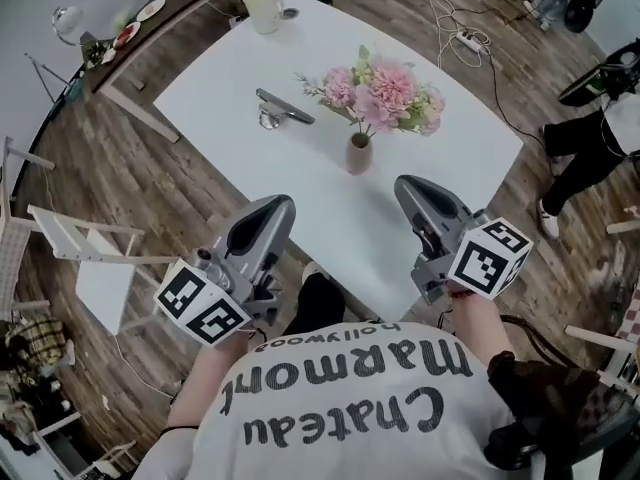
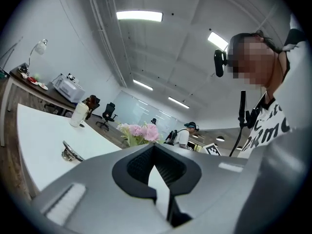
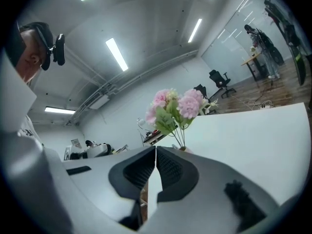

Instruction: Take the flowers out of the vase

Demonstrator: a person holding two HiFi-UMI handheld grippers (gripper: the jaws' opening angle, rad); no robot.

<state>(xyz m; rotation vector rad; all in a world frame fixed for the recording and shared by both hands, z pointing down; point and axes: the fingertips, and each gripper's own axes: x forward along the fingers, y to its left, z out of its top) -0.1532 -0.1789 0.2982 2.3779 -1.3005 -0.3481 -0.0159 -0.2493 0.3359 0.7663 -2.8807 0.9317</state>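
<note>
Head view: your left tongs [image 1: 280,206] and right tongs [image 1: 408,186] are closed, empty. Ahead between them, pink flowers [image 1: 385,90] stand in a slim beige vase [image 1: 359,154]. Pulling stems sideways may topple the unsteadied vase.

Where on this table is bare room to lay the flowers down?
Widest bare patch: right of the vase, out to the table's right edge. Another lies between the vase and the near edge. Crowded: left of the vase around the metal tool, and the far corner with the cream mug.
</note>
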